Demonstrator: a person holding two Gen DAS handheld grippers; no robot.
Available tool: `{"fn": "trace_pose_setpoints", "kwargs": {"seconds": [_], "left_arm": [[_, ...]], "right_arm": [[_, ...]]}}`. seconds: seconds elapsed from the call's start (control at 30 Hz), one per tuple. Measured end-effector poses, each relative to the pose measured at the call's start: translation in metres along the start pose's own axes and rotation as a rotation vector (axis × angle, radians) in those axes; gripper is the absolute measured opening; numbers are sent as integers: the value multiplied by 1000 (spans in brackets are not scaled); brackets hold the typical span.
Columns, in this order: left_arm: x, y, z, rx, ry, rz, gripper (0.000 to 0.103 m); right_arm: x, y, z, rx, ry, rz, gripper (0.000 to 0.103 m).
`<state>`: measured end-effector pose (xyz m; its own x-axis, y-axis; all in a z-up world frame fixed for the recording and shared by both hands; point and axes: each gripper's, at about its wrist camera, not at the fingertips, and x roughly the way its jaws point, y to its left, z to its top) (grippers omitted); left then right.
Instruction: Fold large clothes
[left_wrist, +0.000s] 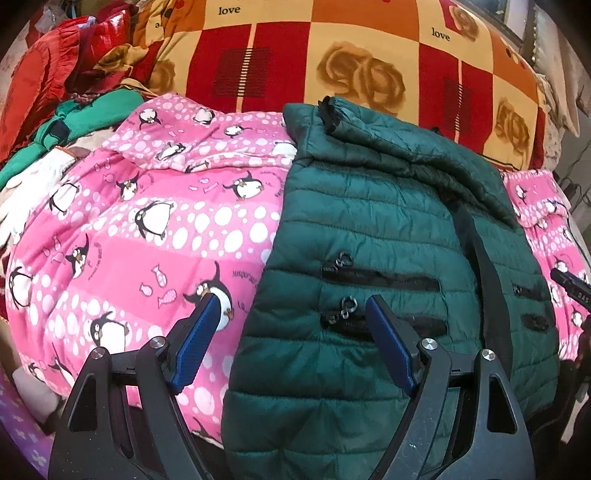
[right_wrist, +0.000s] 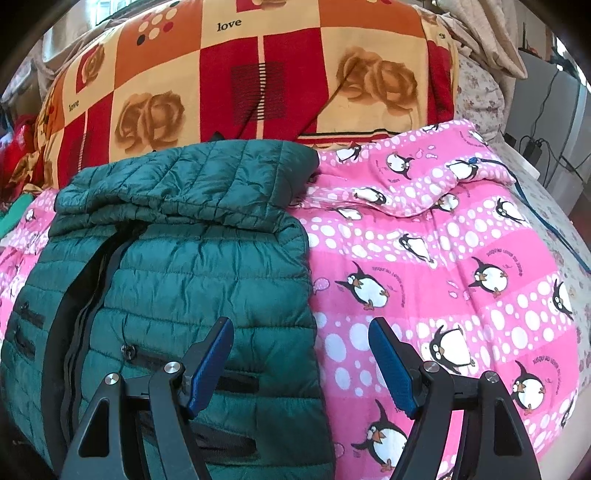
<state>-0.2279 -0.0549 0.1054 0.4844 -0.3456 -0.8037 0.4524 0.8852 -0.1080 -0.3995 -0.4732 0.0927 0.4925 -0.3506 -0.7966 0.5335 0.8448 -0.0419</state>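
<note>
While both tools hang above the bed, each stands with its two blue-padded fingers spread apart and nothing between them: the left gripper (left_wrist: 291, 306) straddles the left edge of the one dark green quilted puffer jacket (left_wrist: 388, 229), the right gripper (right_wrist: 301, 328) straddles that jacket's (right_wrist: 192, 258) right edge. Neither touches the fabric, as far as the views show. Just ahead of the left gripper lie two black pocket zips (left_wrist: 380, 278), one above the other, with two more farther to the right beyond the black centre zip. The jacket lies flat, sleeves folded across its top. Beneath it spreads one pink penguin-print quilt (right_wrist: 443, 258). Farther off stands one red, orange and cream checked blanket with roses (left_wrist: 332, 62). Beyond the left gripper's far left sit green and red clothes (left_wrist: 74, 92); cables (right_wrist: 546, 147) hang at the right gripper's far right.
</note>
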Motion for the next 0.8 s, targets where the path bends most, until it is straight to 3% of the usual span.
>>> {"fn": "trace_pose_setpoints", "kwargs": {"seconds": [0.37, 0.8], "left_arm": [[-4, 11, -19, -20, 58, -55, 81], [5, 29, -38, -92, 163, -179, 81]], "right_arm": [[-15, -3, -23, -51, 24, -3, 73], [-23, -22, -83, -23, 218, 263, 73]]}}
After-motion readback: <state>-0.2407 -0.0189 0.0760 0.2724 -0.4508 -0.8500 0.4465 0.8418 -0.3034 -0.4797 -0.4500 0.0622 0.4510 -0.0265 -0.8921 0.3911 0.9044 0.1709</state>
